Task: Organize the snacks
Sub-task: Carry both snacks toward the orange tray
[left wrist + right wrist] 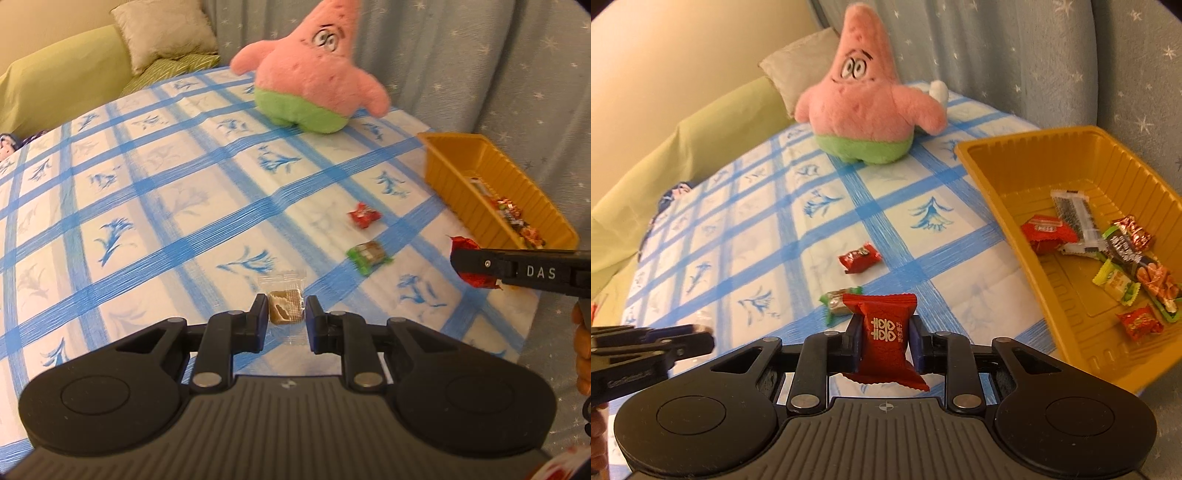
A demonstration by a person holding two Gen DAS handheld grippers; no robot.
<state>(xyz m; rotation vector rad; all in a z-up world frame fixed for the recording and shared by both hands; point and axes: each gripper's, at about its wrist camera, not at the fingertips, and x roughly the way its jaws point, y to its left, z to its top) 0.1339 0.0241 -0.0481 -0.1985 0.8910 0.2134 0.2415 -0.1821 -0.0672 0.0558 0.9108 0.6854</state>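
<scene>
Left gripper point(286, 314): low over the checked tablecloth point(155, 206), jaws spread a little wider than the clear-wrapped brown snack point(285, 308) lying between them; whether the pads touch the wrapper I cannot tell.
Clear-wrapped brown snack: flat on the cloth, at 6 o'clock from the plush, right at the left fingertips.
Green-wrapped candy point(367, 256): on the cloth at about 1 o'clock from the left gripper, apart from it.
Small red candy point(364, 215): just beyond the green one, at 12 o'clock from it, not touching.
Pink star plush point(310, 70): upright at the far edge of the table, 12 o'clock from the left gripper, well apart from the snacks.
Right gripper point(884, 339): jaws pinching a red wrapped candy point(886, 341) by its middle, wrapper ends flaring above and below the pads, held above the cloth.
Yellow tray point(997, 184): at 2 o'clock from the right gripper, near the table's right edge; several wrapped snacks point(1108, 258) lie in a loose heap on its floor, mostly red, one pale green, one clear and dark.
</scene>
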